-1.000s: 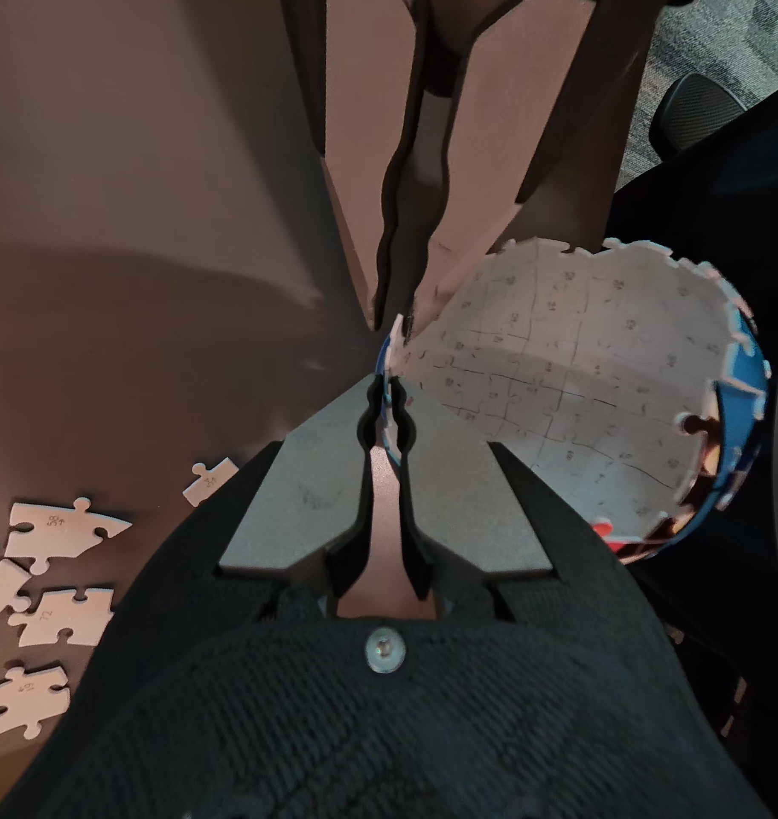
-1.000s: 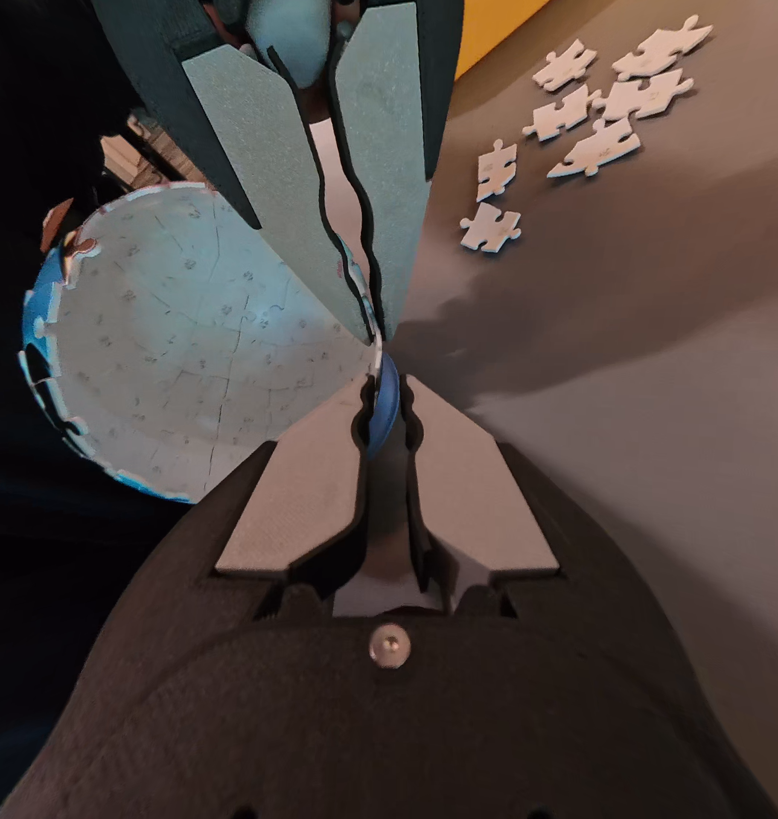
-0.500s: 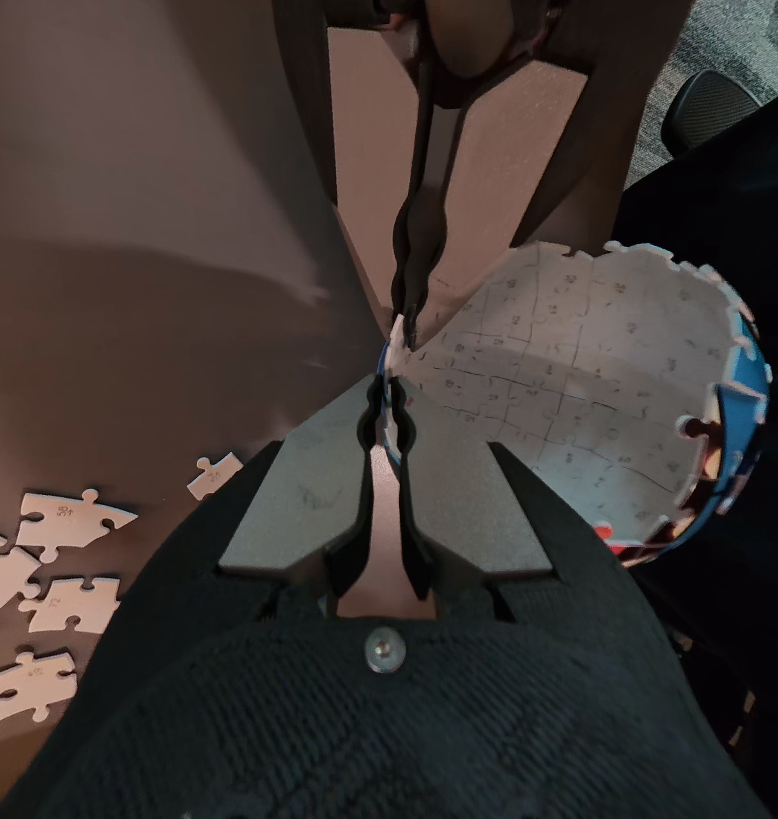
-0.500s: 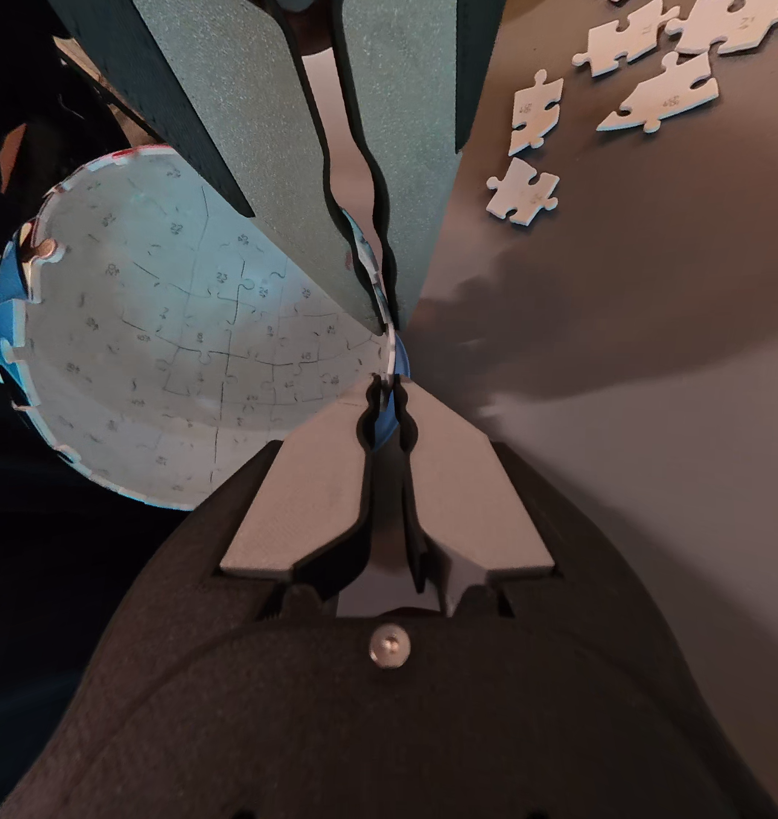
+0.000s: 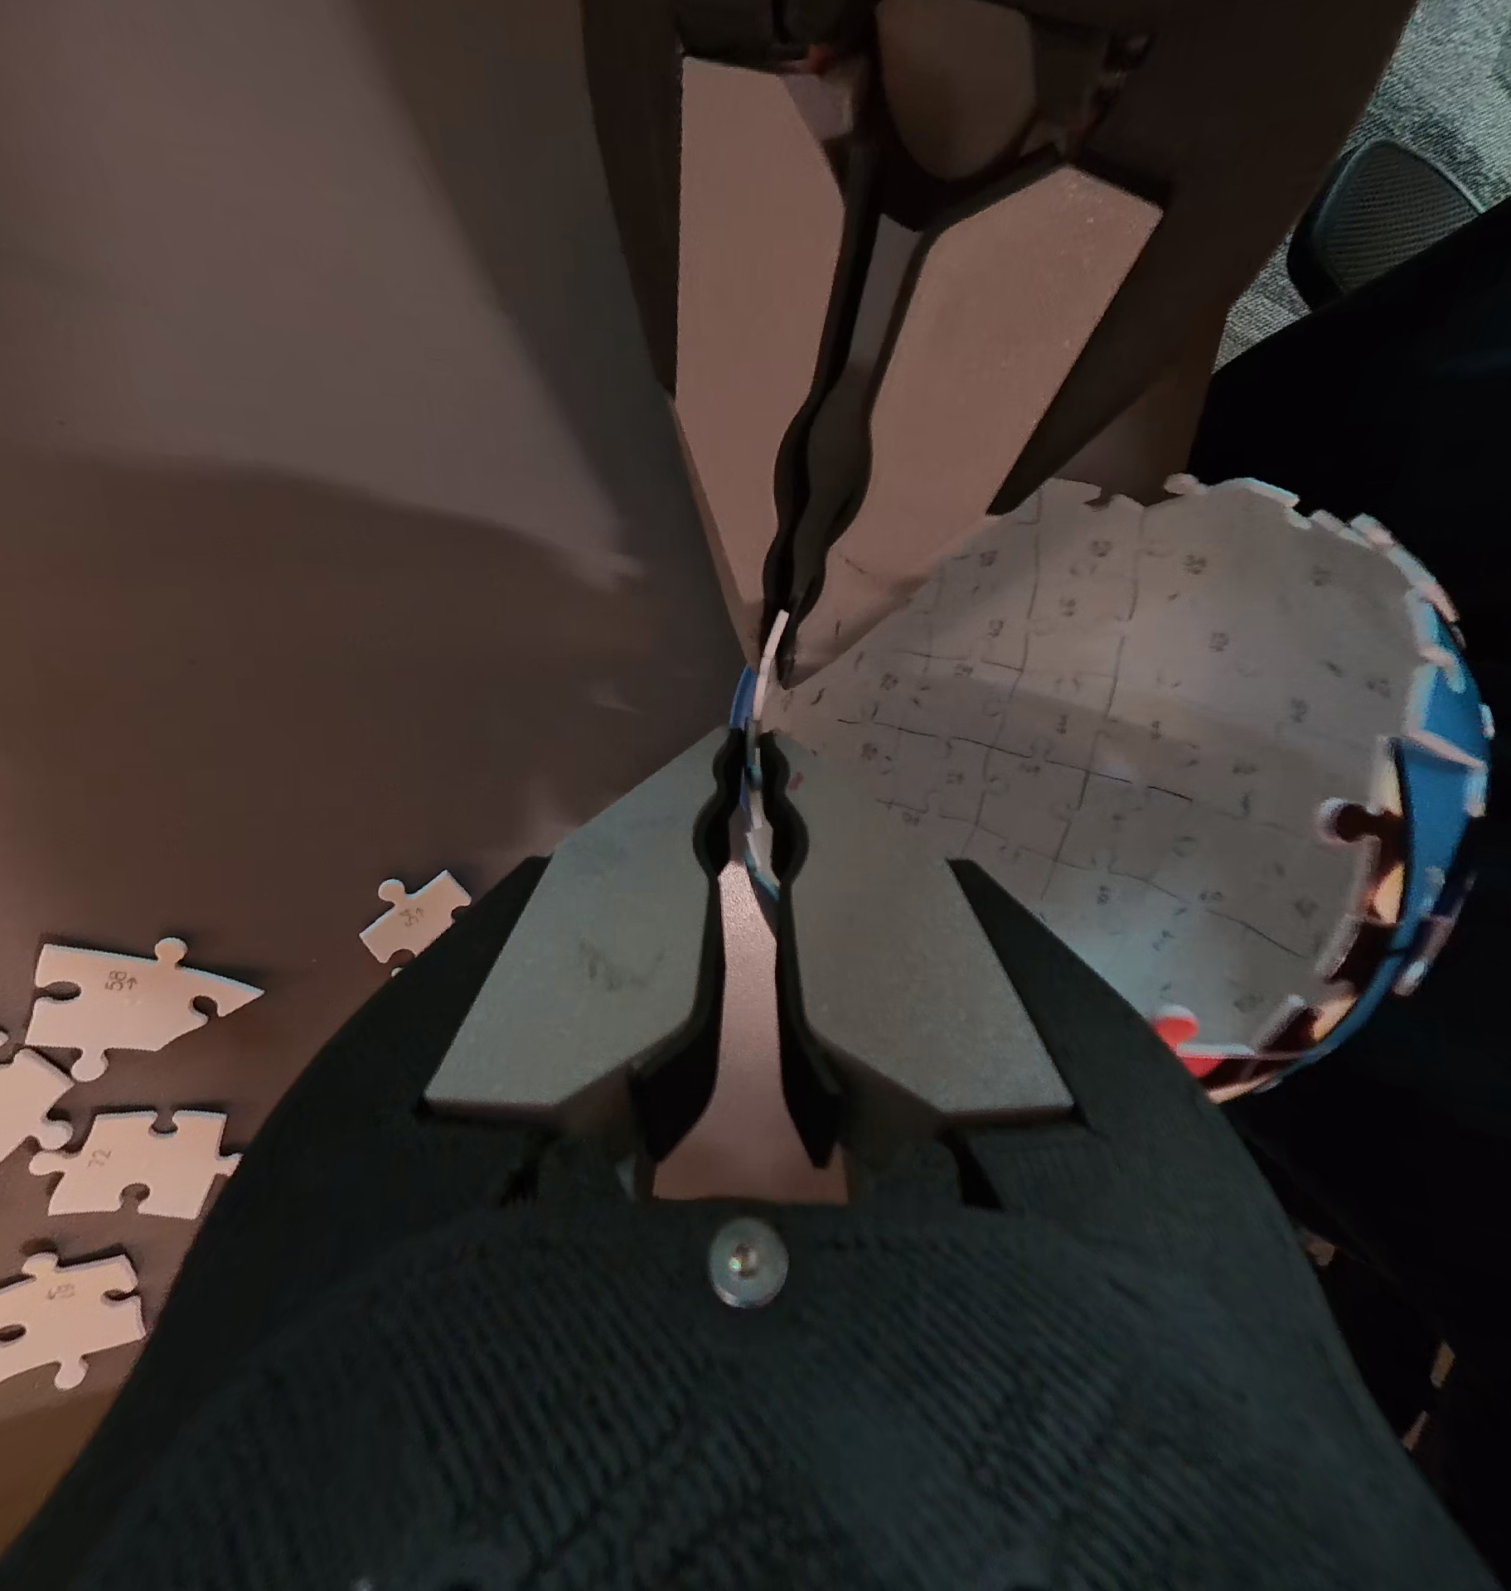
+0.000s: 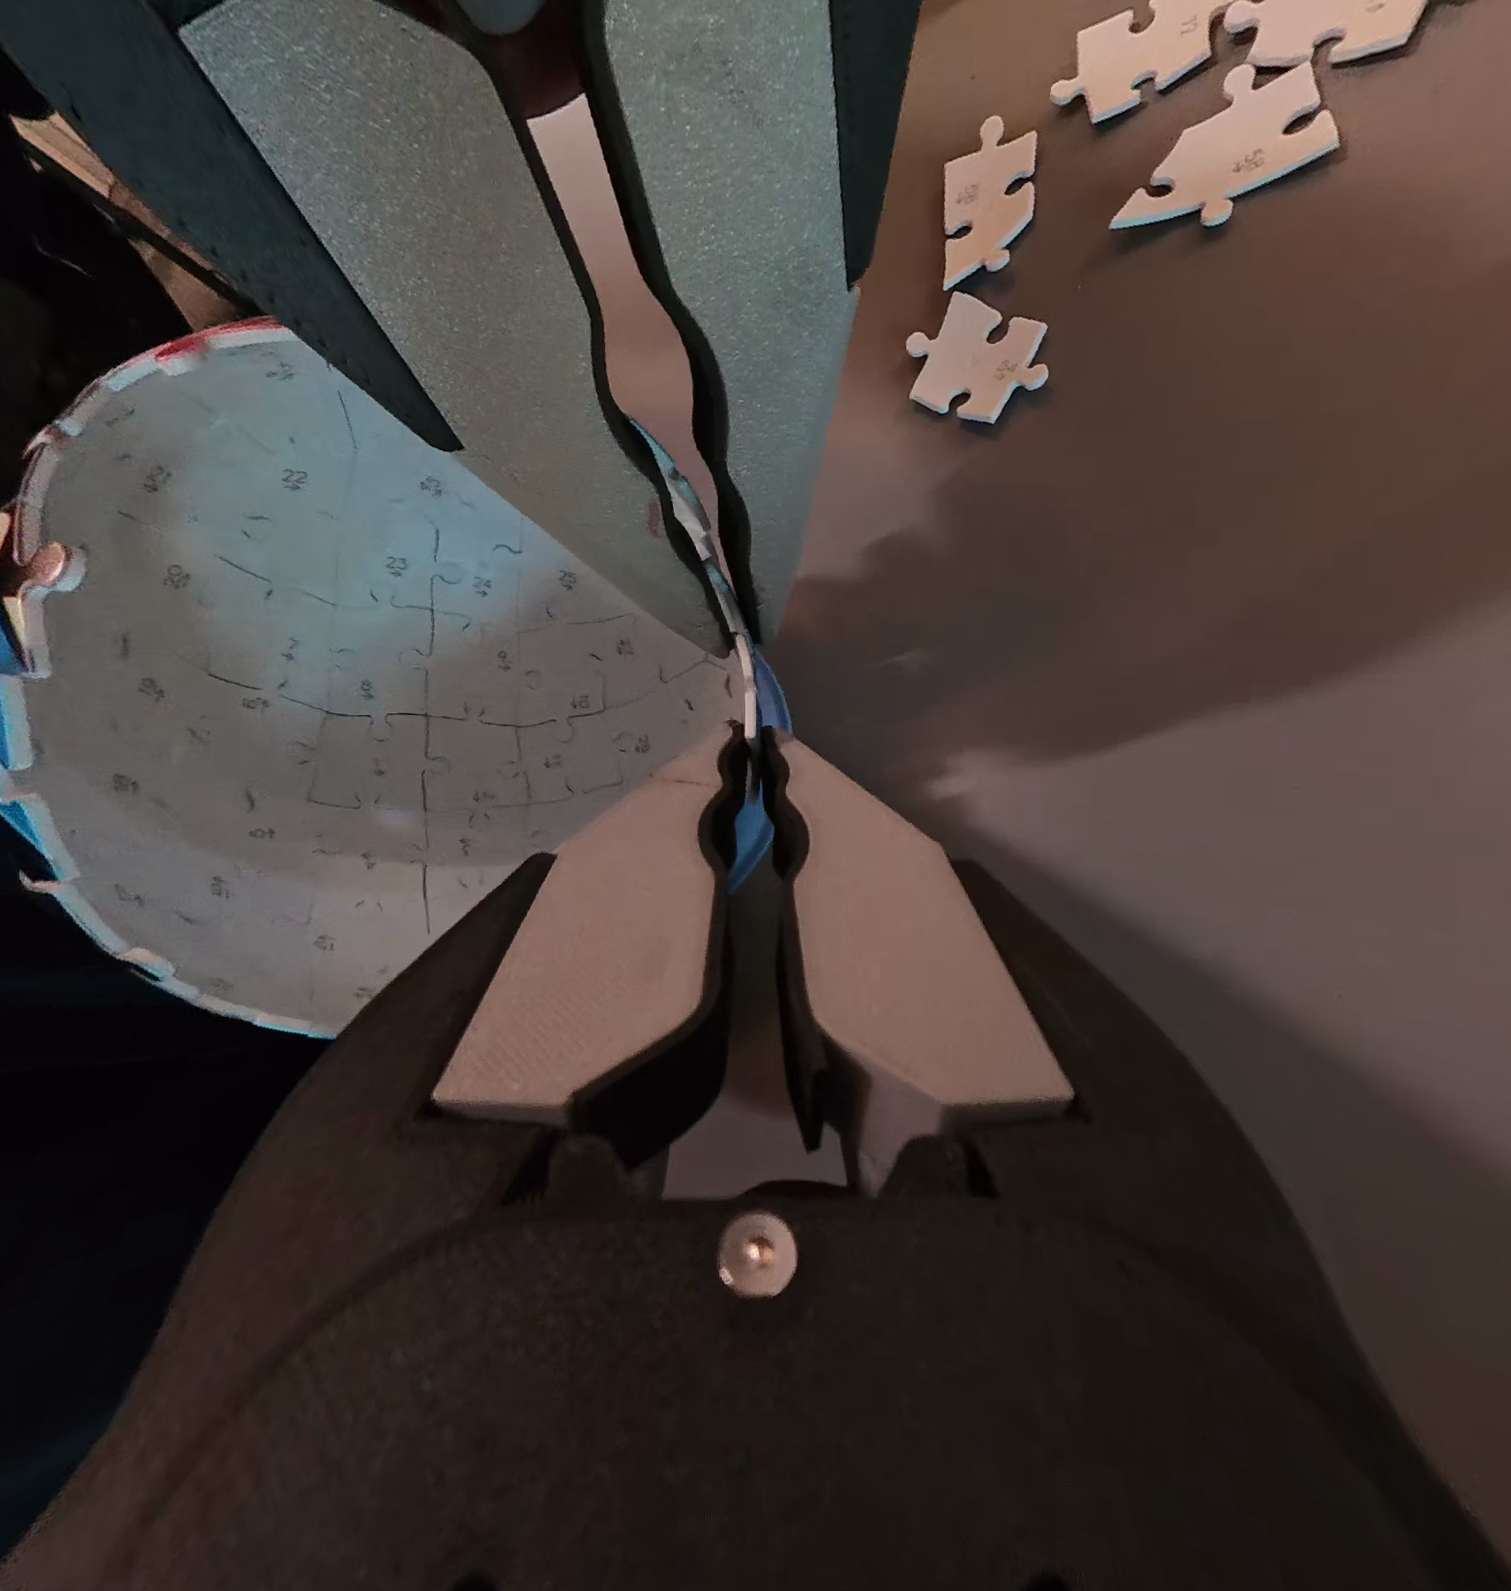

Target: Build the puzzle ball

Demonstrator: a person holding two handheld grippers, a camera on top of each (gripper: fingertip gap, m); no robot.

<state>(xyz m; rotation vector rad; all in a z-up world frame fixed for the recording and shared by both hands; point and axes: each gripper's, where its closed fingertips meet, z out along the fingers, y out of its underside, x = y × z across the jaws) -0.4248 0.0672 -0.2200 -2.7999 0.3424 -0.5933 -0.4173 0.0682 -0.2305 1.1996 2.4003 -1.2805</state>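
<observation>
Left wrist view: left gripper (image 5: 756,775) and right gripper (image 6: 756,775) both pinched closed on half-built puzzle ball (image 5: 1165,758) rim, tabletop (image 5: 261,344) edge. Light, fragile shell; grip rim only, gently.

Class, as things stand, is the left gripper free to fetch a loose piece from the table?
Probably not: the left gripper is shut on the half-built puzzle ball, so it must let go first. The loose pieces lie unobstructed beside it.
</observation>
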